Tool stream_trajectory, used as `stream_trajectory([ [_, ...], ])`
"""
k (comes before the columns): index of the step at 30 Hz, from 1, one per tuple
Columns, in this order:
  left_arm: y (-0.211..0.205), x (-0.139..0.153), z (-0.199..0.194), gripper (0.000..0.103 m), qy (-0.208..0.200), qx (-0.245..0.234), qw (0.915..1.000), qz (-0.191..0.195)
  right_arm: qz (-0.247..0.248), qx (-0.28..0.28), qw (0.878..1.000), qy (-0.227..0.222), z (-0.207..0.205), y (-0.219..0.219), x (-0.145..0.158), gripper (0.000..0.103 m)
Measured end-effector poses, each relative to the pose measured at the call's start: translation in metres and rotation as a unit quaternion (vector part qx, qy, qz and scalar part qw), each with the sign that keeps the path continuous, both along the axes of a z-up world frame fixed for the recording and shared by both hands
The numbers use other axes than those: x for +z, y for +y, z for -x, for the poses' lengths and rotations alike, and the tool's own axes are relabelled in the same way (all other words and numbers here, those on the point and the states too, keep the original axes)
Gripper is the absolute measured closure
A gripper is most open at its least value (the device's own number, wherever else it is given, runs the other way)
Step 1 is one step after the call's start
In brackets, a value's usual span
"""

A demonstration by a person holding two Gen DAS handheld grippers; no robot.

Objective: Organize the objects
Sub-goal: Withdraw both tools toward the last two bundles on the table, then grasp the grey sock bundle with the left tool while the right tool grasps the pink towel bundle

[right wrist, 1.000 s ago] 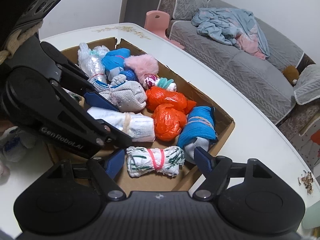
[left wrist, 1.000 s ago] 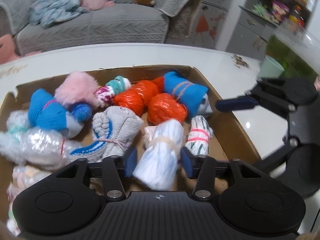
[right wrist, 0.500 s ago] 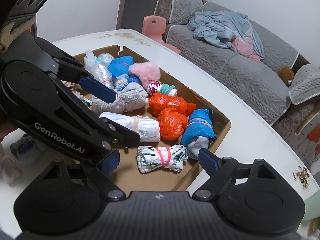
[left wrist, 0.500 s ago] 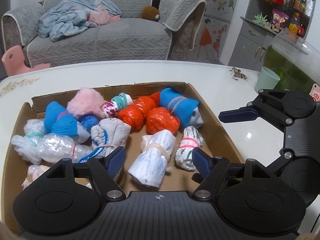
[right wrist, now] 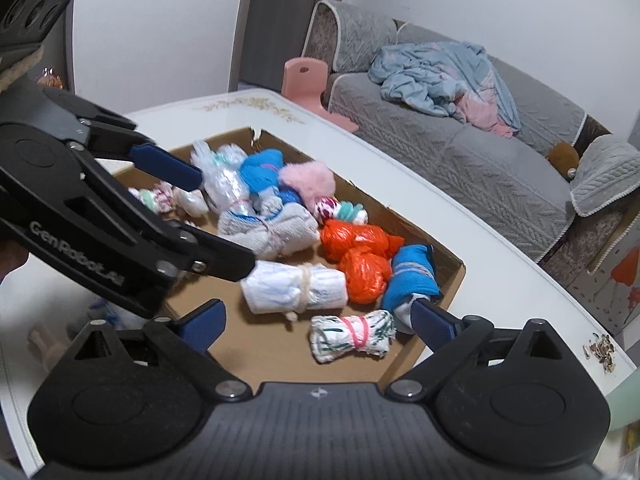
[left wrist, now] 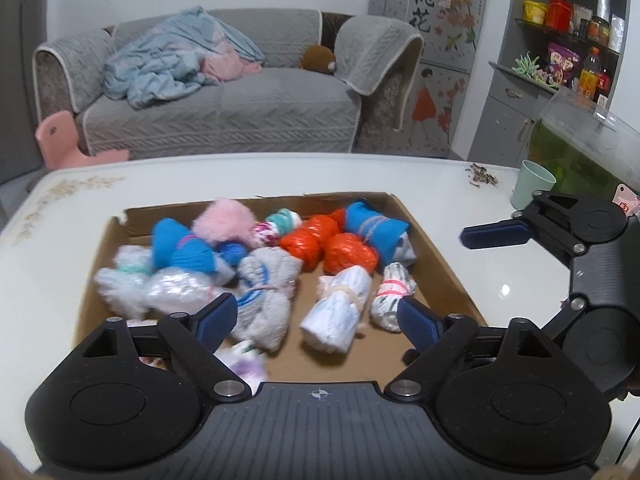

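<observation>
Left gripper (left wrist: 316, 318) wide open, jaws have just been opening, nothing gripped; its blue fingertips (left wrist: 214, 316) hang over the near side of the cardboard box (left wrist: 444, 260). Past and between the tips lie the white paper roll (left wrist: 338, 308) tied with a pale band and the grey towel bundle (left wrist: 266, 292), both loose on the box floor, clear of the pads. By the right fingertip sits the white-green roll (left wrist: 392, 292) with a pink band, close beside it but not pinched. Right gripper (right wrist: 316, 326) also wide open, jaws just been opening, empty. That same white-green roll lies between its tips, nearer the right one, not pressed. Beyond the right tip: blue sock bundle (right wrist: 412, 276), touching the two orange bags (right wrist: 360, 256). Farther off past the fingers: pink fluffy ball (right wrist: 308, 178), clear plastic bundle (right wrist: 226, 184), second blue bundle (right wrist: 262, 170). All bundles rest inside the box, crowded toward the far wall. Box sits on the white table (left wrist: 248, 172). Left gripper's arm crosses the left of the right wrist view. Mint cup (left wrist: 532, 184) on the table, well beyond the right gripper's fingers in the left view. Grey sofa (left wrist: 224, 116) behind.
</observation>
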State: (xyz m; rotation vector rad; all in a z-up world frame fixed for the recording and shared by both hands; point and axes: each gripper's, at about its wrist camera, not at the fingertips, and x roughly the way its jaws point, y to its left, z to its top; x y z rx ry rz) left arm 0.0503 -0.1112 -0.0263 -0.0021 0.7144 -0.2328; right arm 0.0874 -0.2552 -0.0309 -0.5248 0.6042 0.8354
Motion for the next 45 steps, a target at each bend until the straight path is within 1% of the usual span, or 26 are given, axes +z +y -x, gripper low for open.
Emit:
stream_trajectory([
  [3, 0.015, 0.005, 0.016, 0.01, -0.011, 0.008, 0.9999, 0.002, -0.01, -0.004, 1.0, -0.002, 0.01, 0.001, 0.004, 0.001],
  [8, 0.047, 0.01, 0.047, 0.005, -0.03, 0.033, 0.999, -0.003, -0.028, -0.022, 0.999, -0.007, 0.032, 0.0, 0.009, 0.001],
  [13, 0.079, 0.005, 0.073, 0.004, -0.028, 0.051, 0.9983, 0.004, -0.06, -0.023, 0.998, 0.002, 0.06, 0.001, 0.01, 0.001],
  [15, 0.088, 0.0, 0.082, 0.004, -0.024, 0.065, 0.9976, 0.007, -0.071, -0.025, 0.997, 0.006, 0.072, 0.003, 0.009, 0.001],
  [17, 0.099, -0.005, 0.092, 0.004, -0.023, 0.076, 0.9967, 0.017, -0.079, -0.037, 0.996, 0.014, 0.087, 0.007, 0.004, 0.001],
  [19, 0.11, -0.011, 0.103, 0.003, -0.023, 0.094, 0.9952, 0.016, -0.088, -0.05, 0.995, 0.024, 0.103, 0.012, -0.004, 0.001],
  [22, 0.123, -0.019, 0.112, 0.003, -0.019, 0.113, 0.9933, 0.016, -0.105, -0.074, 0.99, 0.062, 0.123, 0.023, -0.02, 0.001],
  [25, 0.135, -0.024, 0.122, 0.002, -0.014, 0.125, 0.9919, 0.018, -0.103, -0.086, 0.988, 0.07, 0.143, 0.039, -0.037, 0.001],
  [29, 0.143, -0.031, 0.138, 0.002, -0.021, 0.131, 0.9911, 0.01, -0.112, -0.107, 0.984, 0.085, 0.152, 0.052, -0.053, 0.001],
  [32, 0.143, -0.034, 0.147, 0.002, -0.034, 0.125, 0.9916, 0.004, -0.114, -0.128, 0.982, 0.083, 0.15, 0.057, -0.06, 0.001],
  [33, 0.143, -0.035, 0.149, 0.002, -0.04, 0.12, 0.9919, 0.002, -0.117, -0.136, 0.98, 0.089, 0.148, 0.056, -0.062, 0.003],
  [34, 0.142, -0.035, 0.151, 0.002, -0.045, 0.116, 0.9923, -0.001, -0.119, -0.14, 0.979, 0.093, 0.147, 0.055, -0.063, 0.011],
  [35, 0.14, -0.036, 0.151, 0.001, -0.049, 0.109, 0.9928, -0.004, -0.118, -0.142, 0.978, 0.093, 0.149, 0.053, -0.066, 0.017],
  [36, 0.139, -0.036, 0.151, 0.001, -0.052, 0.1, 0.9937, -0.005, -0.114, -0.143, 0.979, 0.093, 0.15, 0.052, -0.067, 0.029],
  [37, 0.137, -0.037, 0.15, 0.001, -0.054, 0.09, 0.9945, -0.005, -0.114, -0.14, 0.979, 0.094, 0.15, 0.05, -0.068, 0.04],
  [39, 0.131, -0.038, 0.145, 0.001, -0.056, 0.066, 0.9963, -0.004, -0.118, -0.132, 0.98, 0.091, 0.15, 0.044, -0.068, 0.042],
  [43, 0.107, -0.041, 0.133, 0.001, -0.054, 0.025, 0.9982, -0.004, -0.12, -0.128, 0.981, 0.081, 0.158, 0.025, -0.069, 0.043],
  [45, 0.092, -0.043, 0.125, 0.001, -0.055, 0.013, 0.9984, -0.008, -0.119, -0.128, 0.982, 0.073, 0.159, 0.015, -0.069, 0.043],
])
